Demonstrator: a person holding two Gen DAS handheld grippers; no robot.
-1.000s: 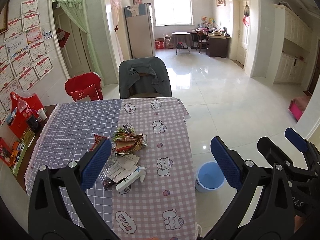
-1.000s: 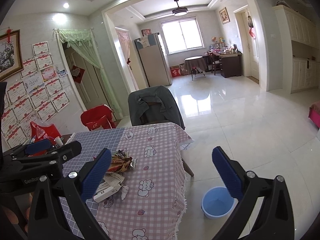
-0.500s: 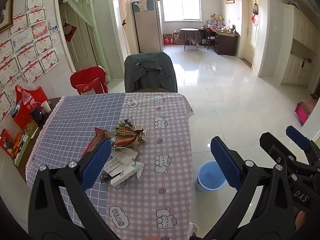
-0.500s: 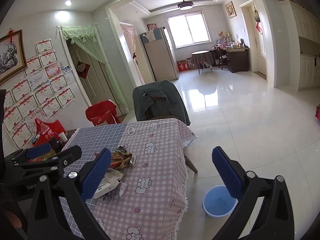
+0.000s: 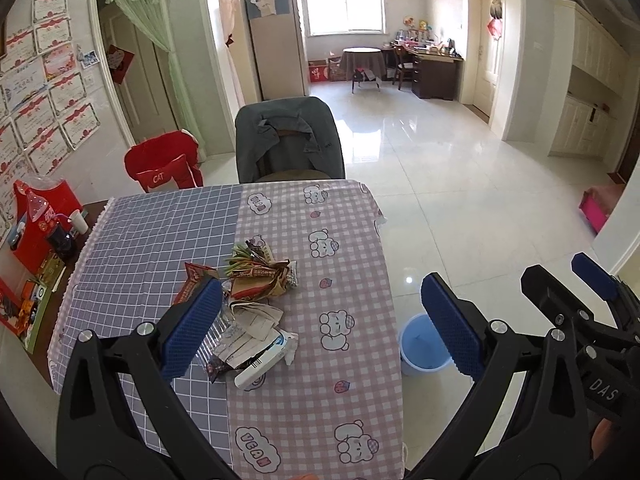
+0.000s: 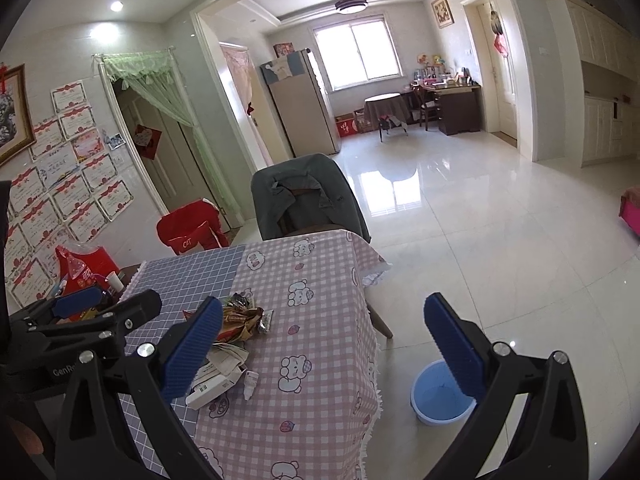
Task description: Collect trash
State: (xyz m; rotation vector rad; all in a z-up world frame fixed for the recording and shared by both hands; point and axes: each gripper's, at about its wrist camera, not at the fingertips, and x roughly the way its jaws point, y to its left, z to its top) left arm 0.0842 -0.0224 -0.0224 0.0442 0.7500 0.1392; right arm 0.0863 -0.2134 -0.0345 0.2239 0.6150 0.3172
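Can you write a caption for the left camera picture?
Open left gripper above a trash pile on the table, blue bucket beside.

A chair (image 5: 289, 140) draped with a grey-green jacket (image 6: 306, 194) stands at the far end of the table, whose cloth (image 5: 344, 280) is pink check with bears beside a grey grid half. A red bag (image 5: 162, 164) sits on the floor by the green-curtained doorway (image 6: 160, 120). Certificates (image 5: 44, 92) cover the left wall, and a fridge (image 5: 278, 44) stands near the window.
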